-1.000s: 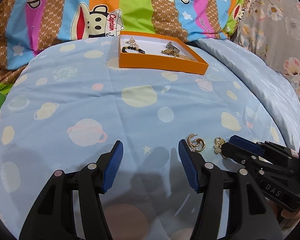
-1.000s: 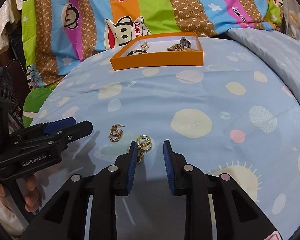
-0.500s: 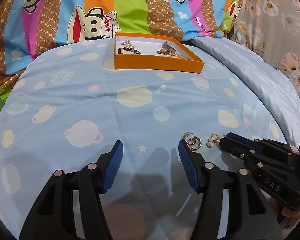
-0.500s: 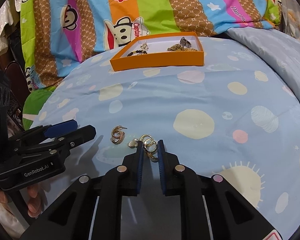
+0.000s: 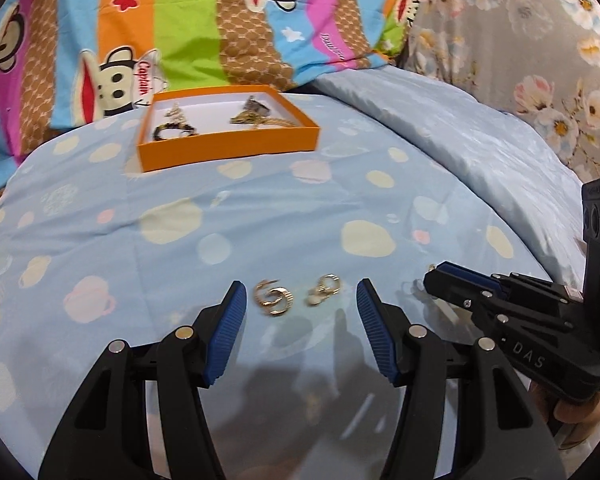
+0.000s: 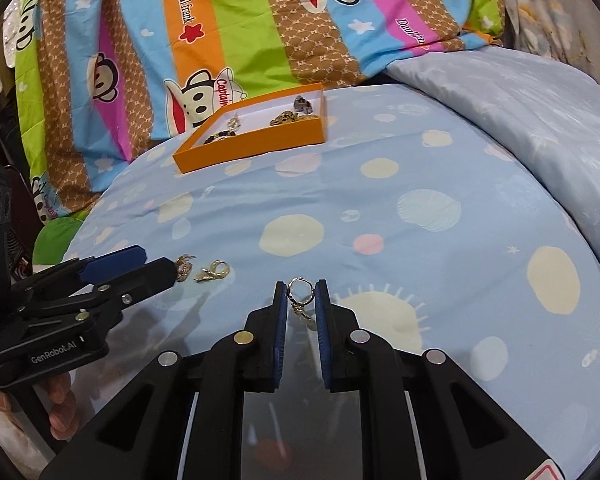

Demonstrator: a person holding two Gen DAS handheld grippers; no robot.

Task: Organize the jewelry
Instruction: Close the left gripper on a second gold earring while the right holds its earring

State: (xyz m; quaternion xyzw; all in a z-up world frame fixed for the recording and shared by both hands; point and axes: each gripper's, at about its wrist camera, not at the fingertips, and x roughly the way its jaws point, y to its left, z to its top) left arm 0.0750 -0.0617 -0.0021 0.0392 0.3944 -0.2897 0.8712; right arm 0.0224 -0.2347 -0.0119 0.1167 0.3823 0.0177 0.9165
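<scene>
My right gripper (image 6: 301, 296) is shut on a gold hoop earring (image 6: 300, 291) whose small charm dangles between the pads, just above the blue bedspread. My left gripper (image 5: 300, 300) stands open with two pieces lying on the cover between its fingertips: a gold spiral earring (image 5: 273, 298) and a gold hoop with a pale charm (image 5: 324, 289). In the right wrist view those same pieces sit at the left, the spiral earring (image 6: 184, 267) and the charm hoop (image 6: 214, 271). An orange tray (image 5: 228, 148) far back on the bed holds several jewelry pieces.
A striped monkey-print quilt (image 5: 204, 32) rises behind the orange tray (image 6: 256, 142). A pale blue pillow (image 5: 460, 140) lies to the right, floral fabric (image 5: 540, 60) beyond it. A hand (image 6: 60, 404) holds the left tool.
The right gripper closed on a gold hoop earring and carried it off to the right, leaving its twin behind. The left gripper slid right, so the two remaining pieces now lie between its fingers.
</scene>
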